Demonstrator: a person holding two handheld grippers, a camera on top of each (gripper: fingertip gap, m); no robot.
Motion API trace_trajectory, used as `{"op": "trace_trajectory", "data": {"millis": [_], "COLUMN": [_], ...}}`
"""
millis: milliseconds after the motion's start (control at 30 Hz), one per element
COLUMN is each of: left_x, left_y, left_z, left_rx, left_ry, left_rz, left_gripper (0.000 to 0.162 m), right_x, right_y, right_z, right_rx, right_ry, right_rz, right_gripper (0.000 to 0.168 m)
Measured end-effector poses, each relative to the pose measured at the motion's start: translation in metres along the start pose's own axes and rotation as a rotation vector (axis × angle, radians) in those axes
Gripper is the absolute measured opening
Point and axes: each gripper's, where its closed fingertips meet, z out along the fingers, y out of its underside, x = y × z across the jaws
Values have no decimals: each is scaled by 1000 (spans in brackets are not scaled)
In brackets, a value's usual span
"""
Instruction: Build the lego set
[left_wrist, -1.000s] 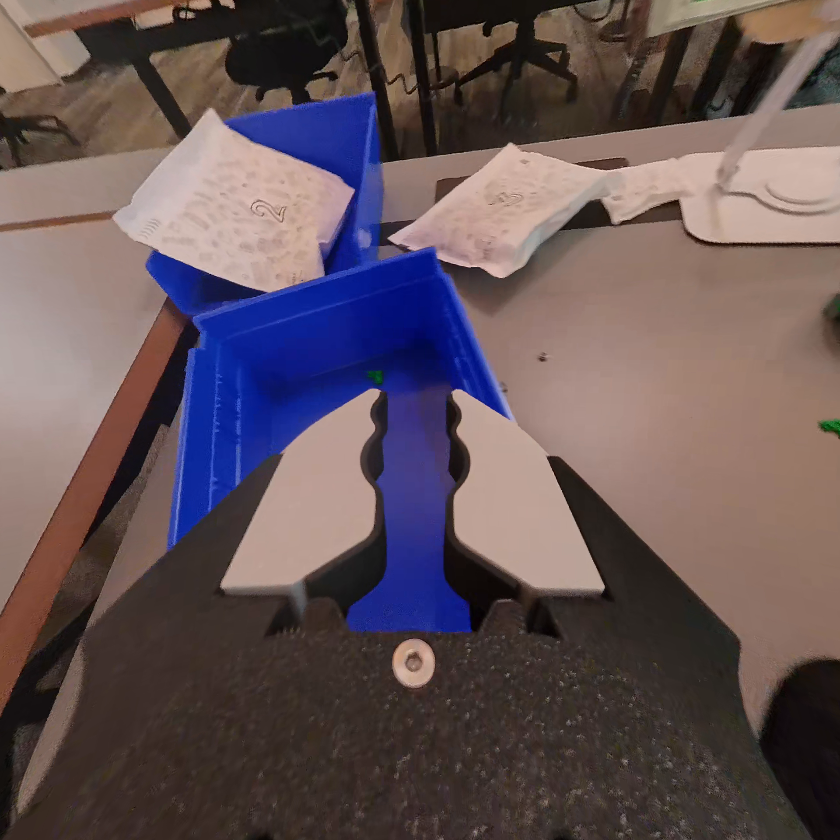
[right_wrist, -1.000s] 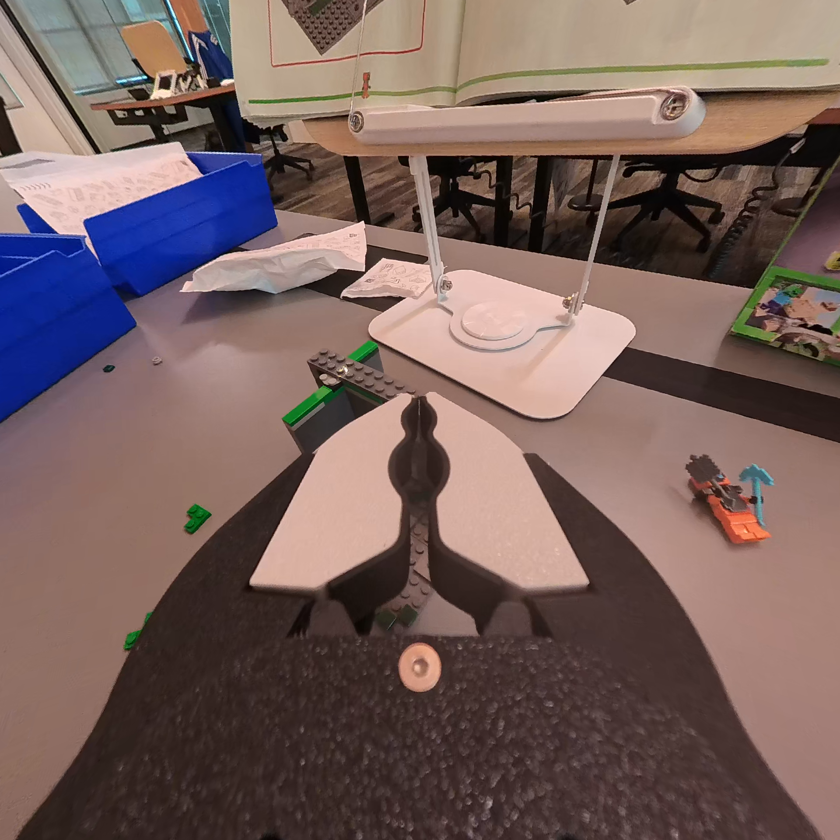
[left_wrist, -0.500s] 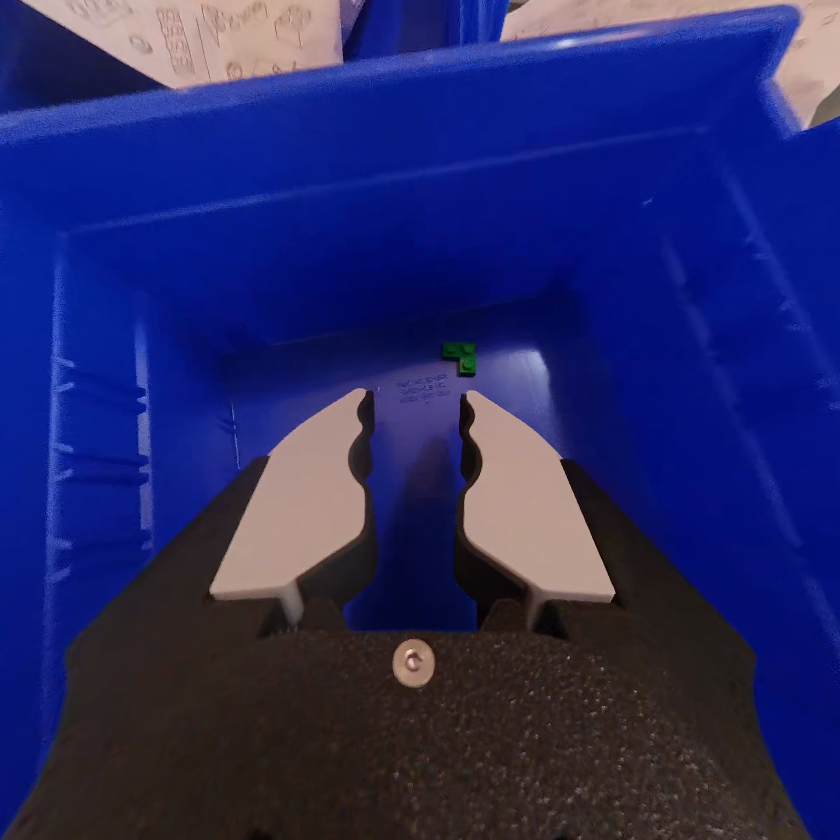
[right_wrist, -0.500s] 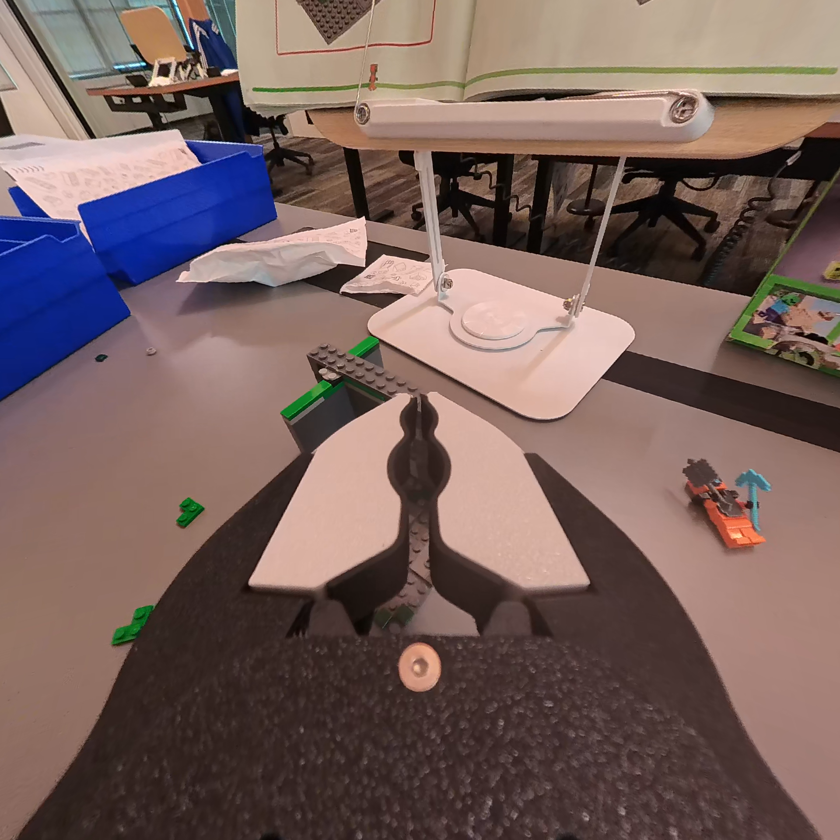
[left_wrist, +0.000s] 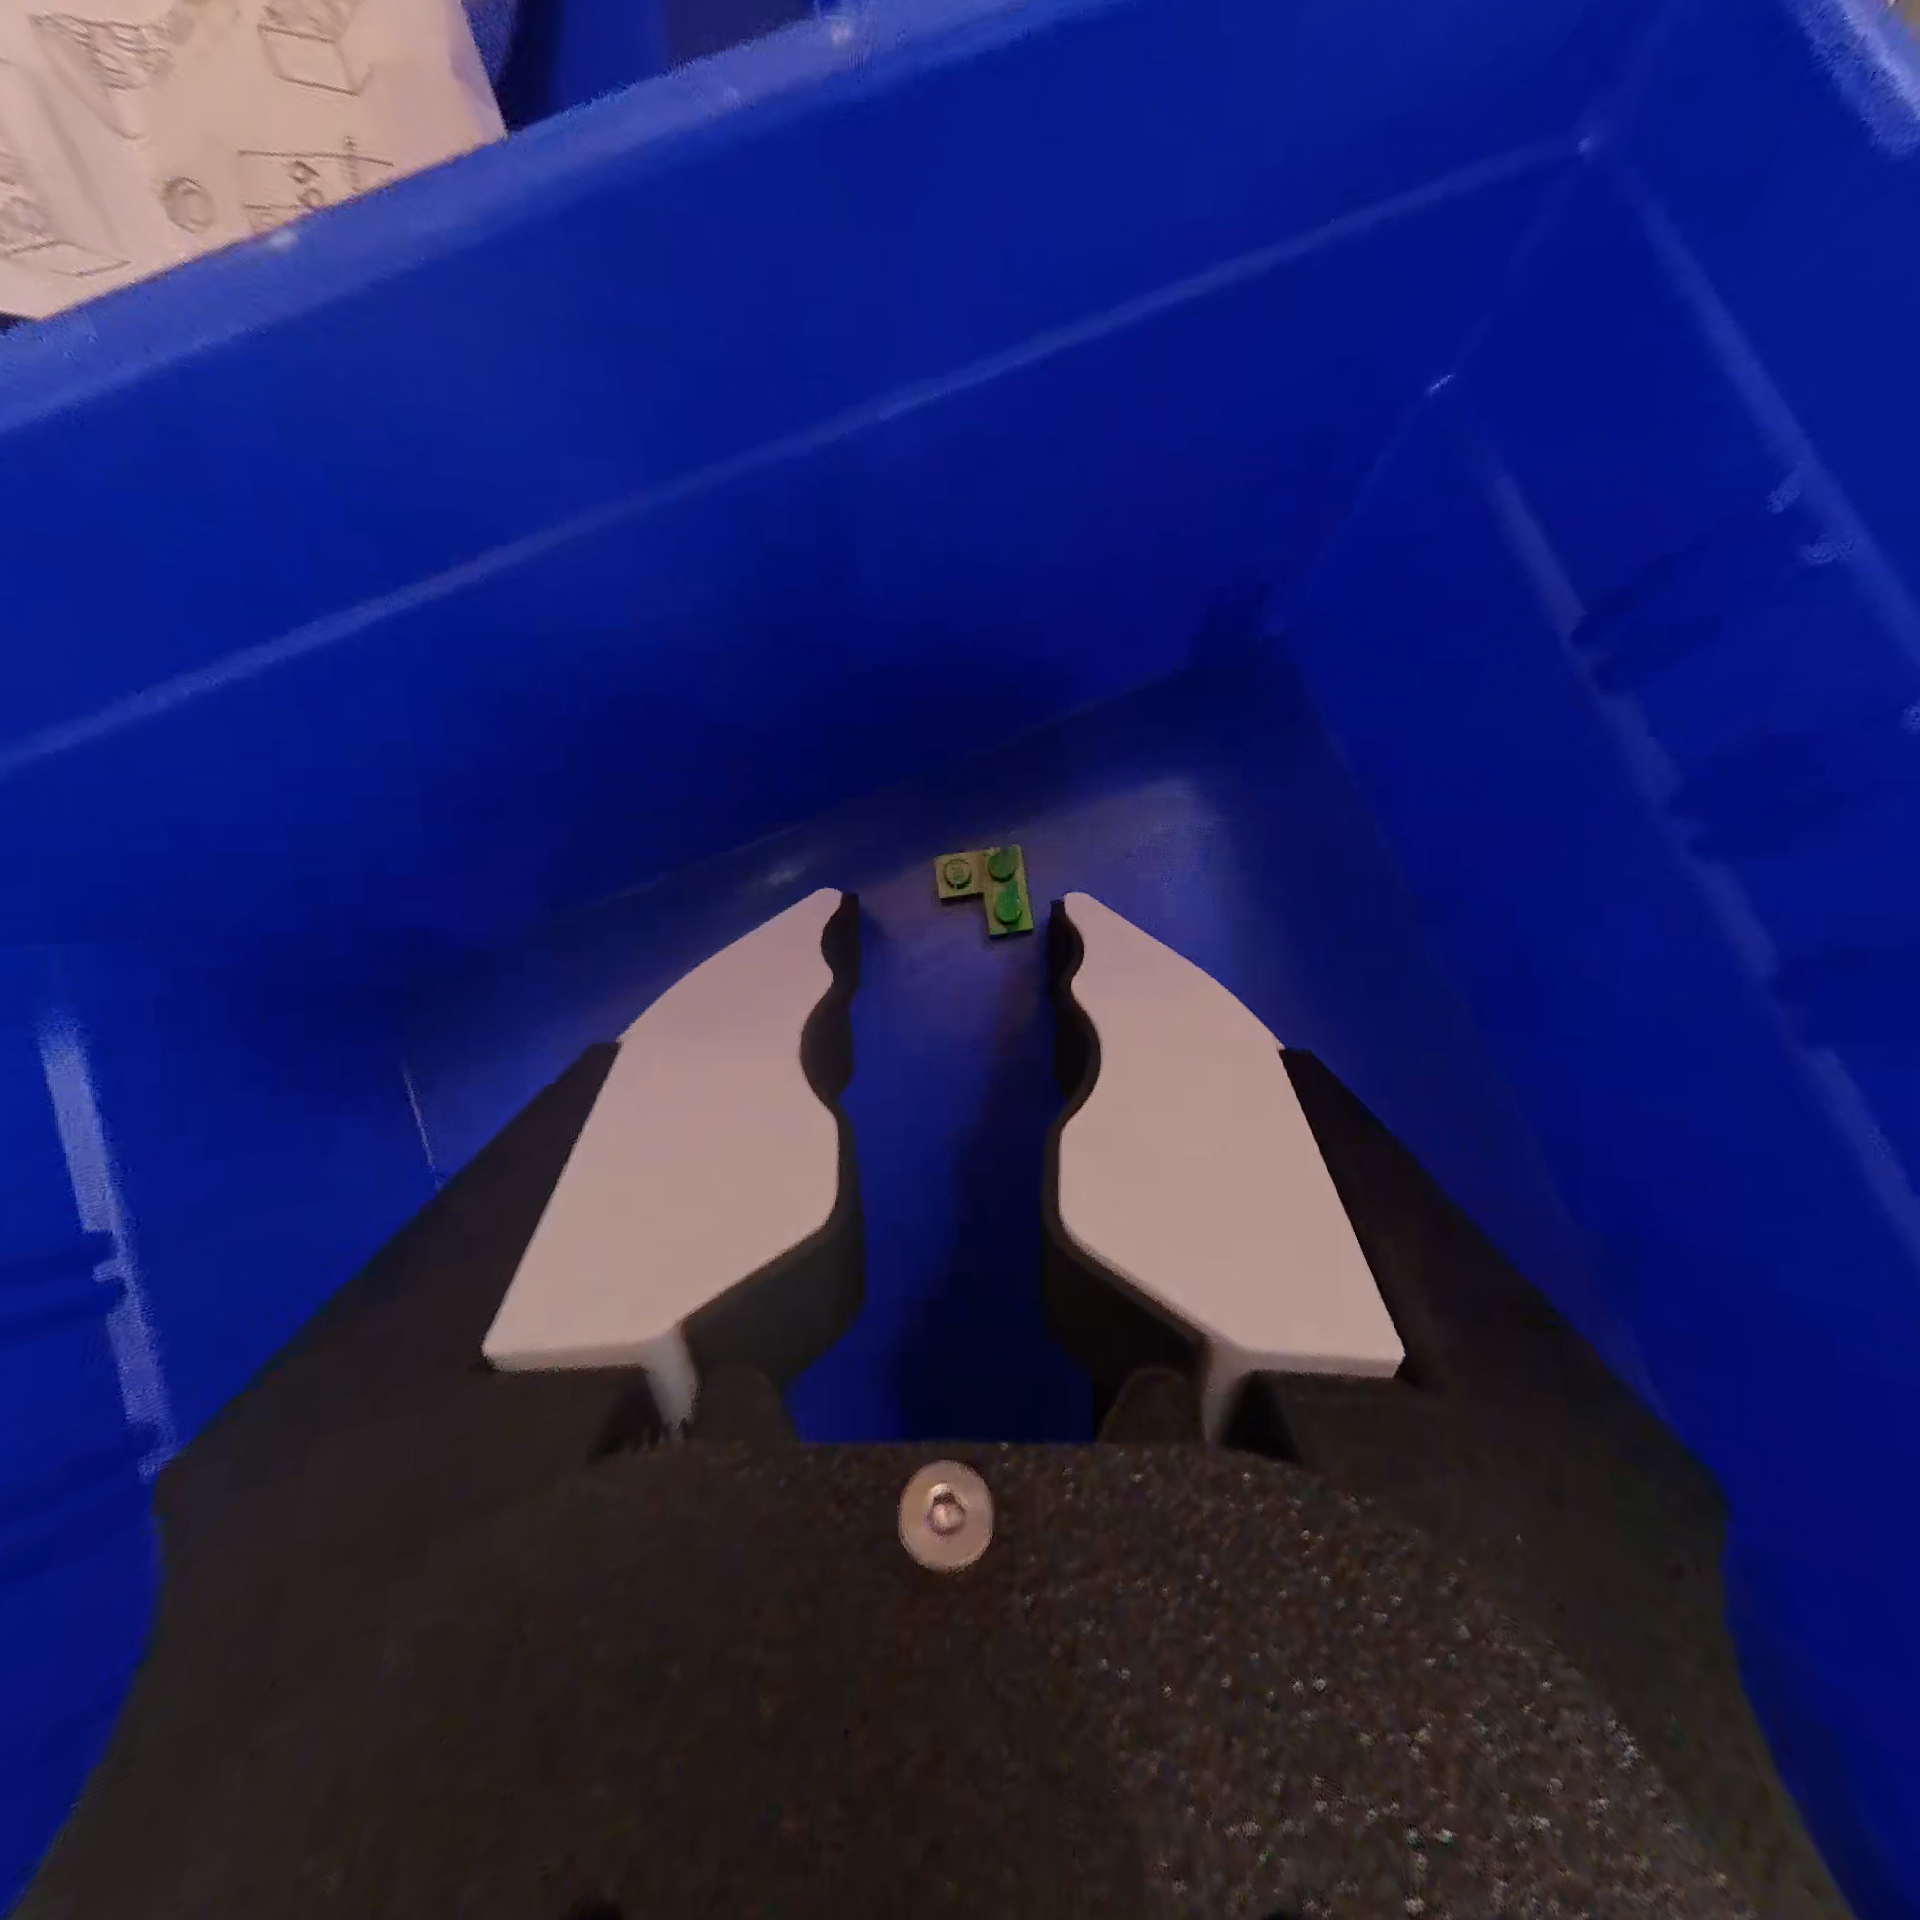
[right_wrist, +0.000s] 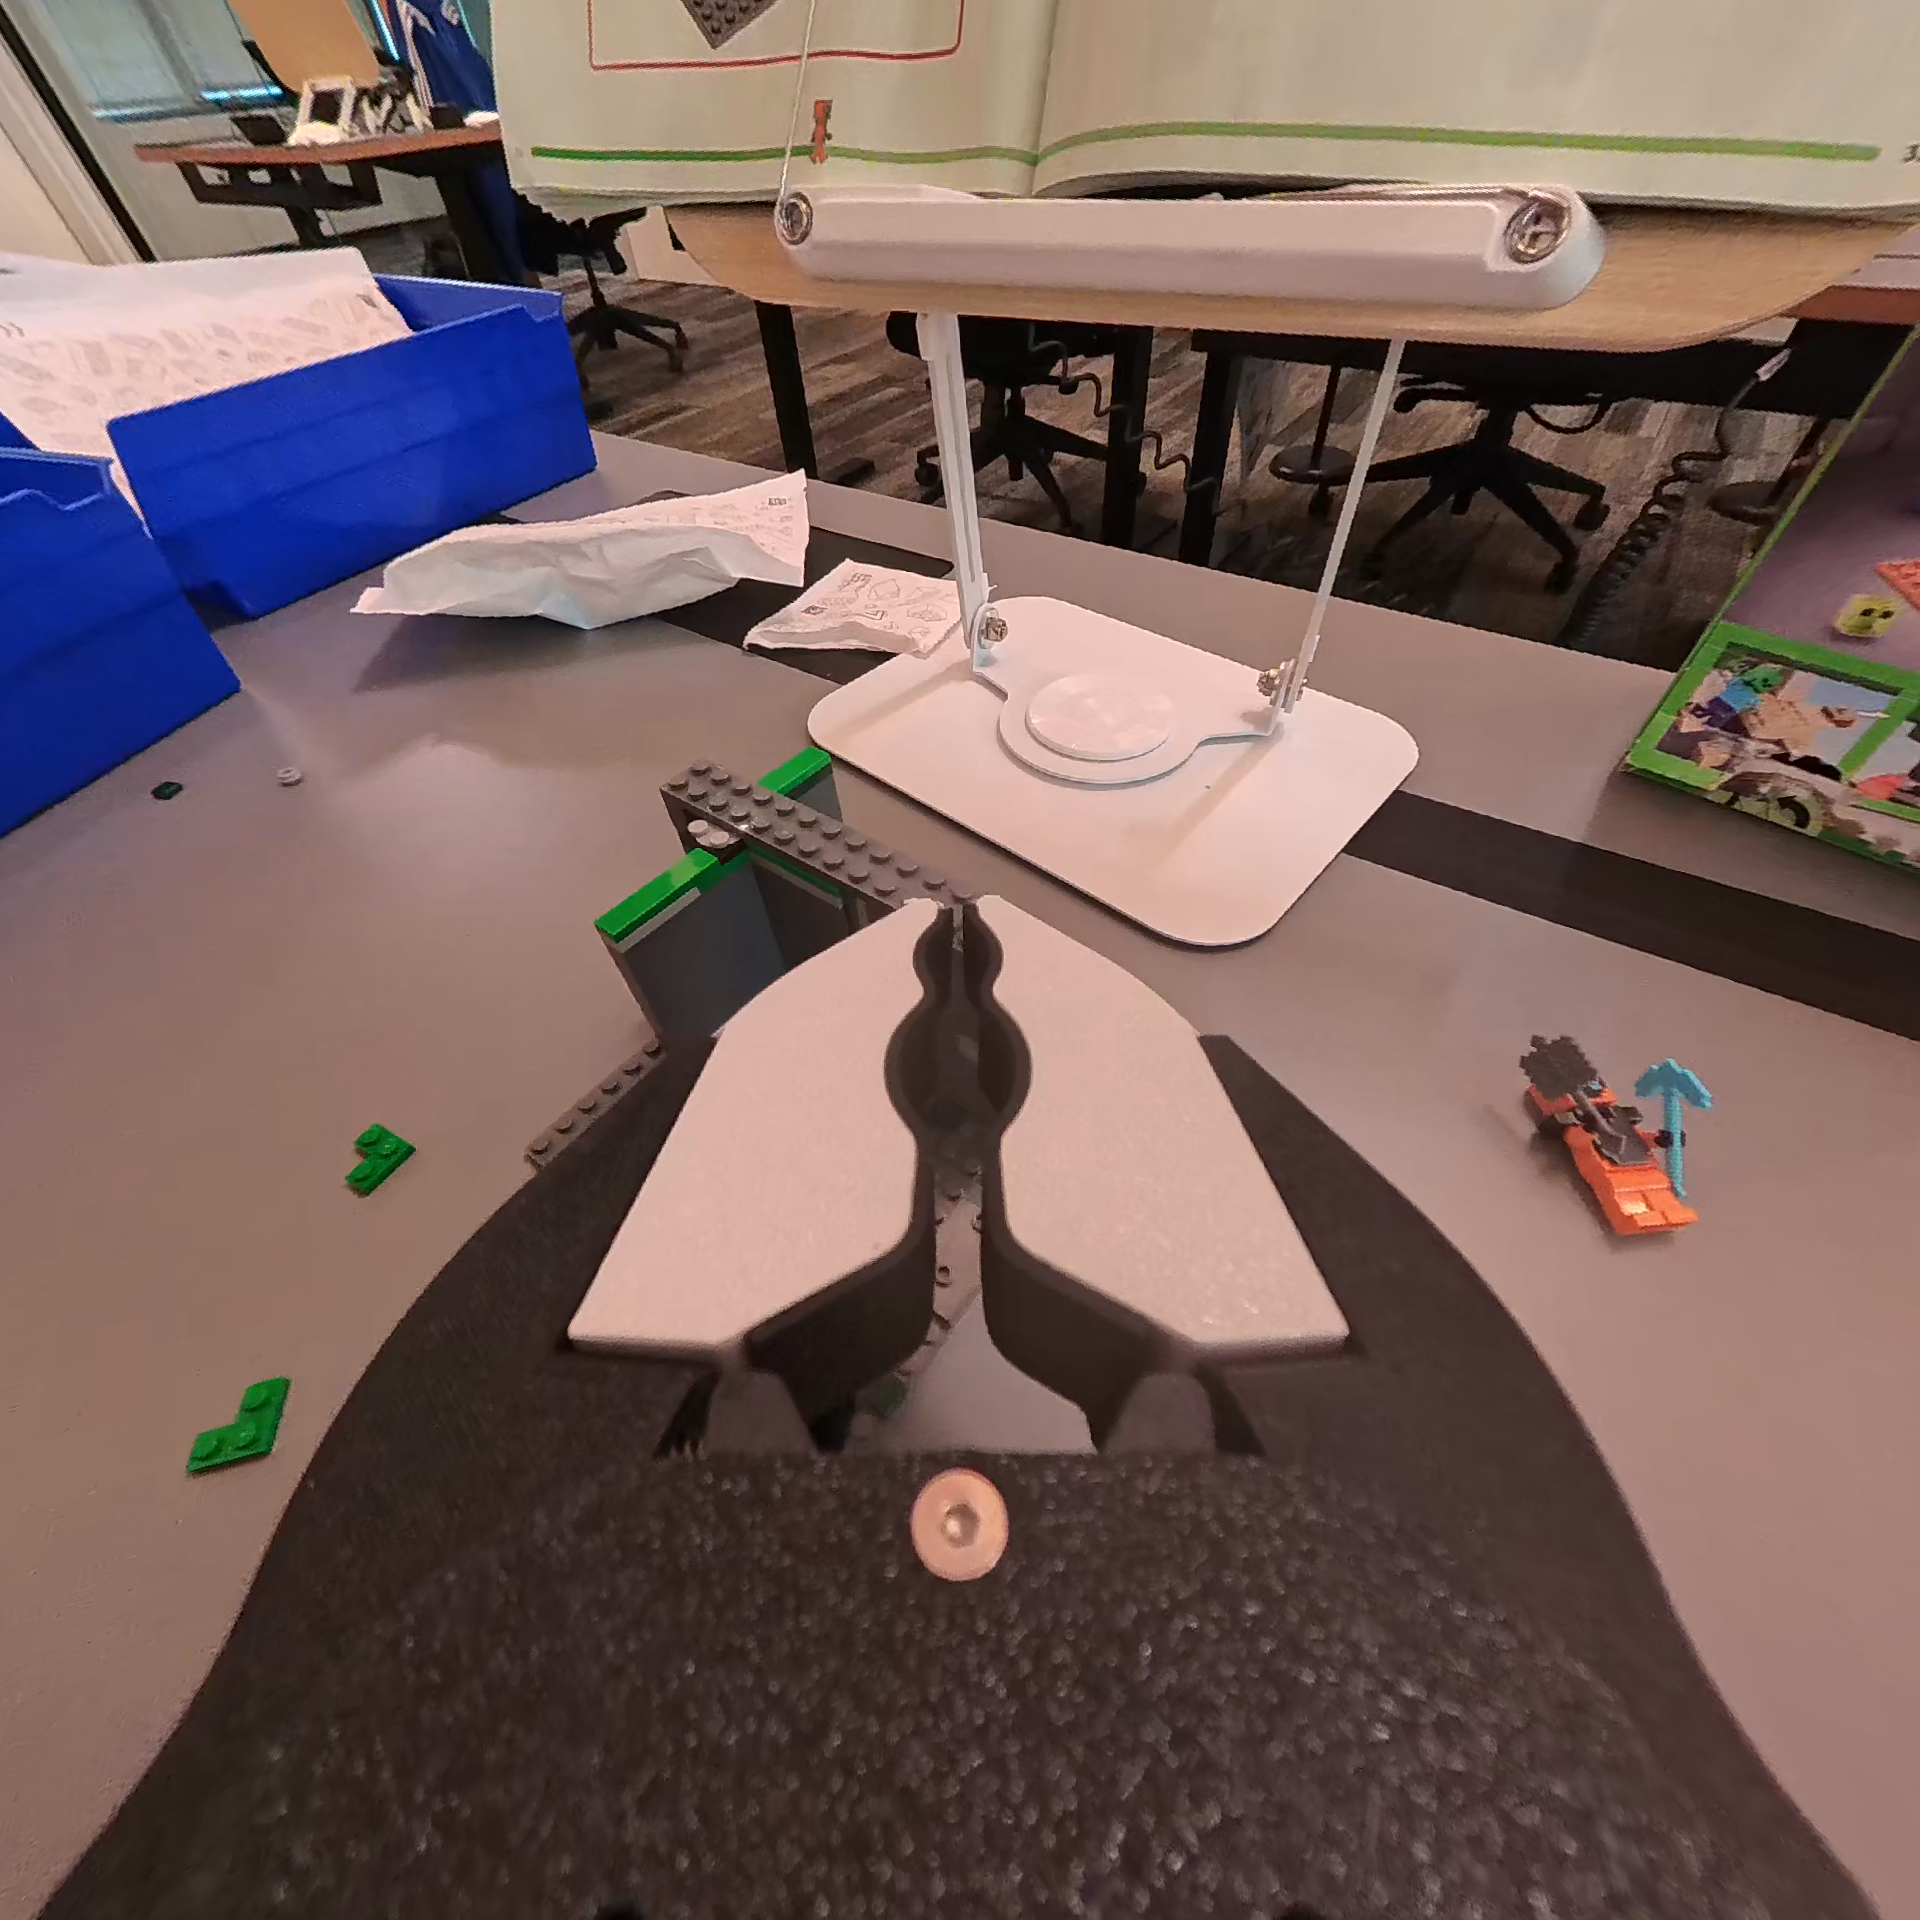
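Left gripper (left_wrist: 954, 914): jaws apart inside blue bin (left_wrist: 727, 436); green corner plate (left_wrist: 987, 891) best straddled squarely. Right gripper (right_wrist: 958, 914): clamped on grey build (right_wrist: 790, 831)

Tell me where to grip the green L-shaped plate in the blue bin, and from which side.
Close the open left claw from above across the two-stud leg of the green L-shaped plate. It lies flat, studs up, on the blue bin floor near the far wall, so a sideways approach looks blocked.
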Motion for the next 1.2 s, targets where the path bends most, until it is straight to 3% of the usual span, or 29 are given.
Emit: {"op": "trace_trajectory", "data": {"millis": [333, 467, 600, 767, 900, 1033, 1200], "left_x": [4, 8, 32, 75, 124, 180, 257], "left_y": [-3, -1, -28, -77, -96, -97, -68], "left_z": [6, 3, -25, -90, -125, -136, -127], "left_rx": [-137, -212, -79, 122, 210, 281, 254], "left_ry": [23, 23, 102, 204, 280, 274, 318], "left_rz": [-73, -83, -89, 8, 170, 337, 485], "left_gripper": [17, 17, 17, 16, 16, 16, 16], "right_x": [2, 2, 5, -2, -9, -12, -13], "right_y": [0, -5, -11, -8, -10, -15, -16], "right_z": [-1, -4, -7, -4, -4, -8, -9], "right_rx": [0, 13, 32, 20, 23, 36, 39], "right_ry": [-3, 0, 5, -16, -25, -31, -35], "right_rz": [6, 1, 11, 11, -12, -21, -27], "right_gripper": [1, 1, 1, 1, 1, 1, 1]}}
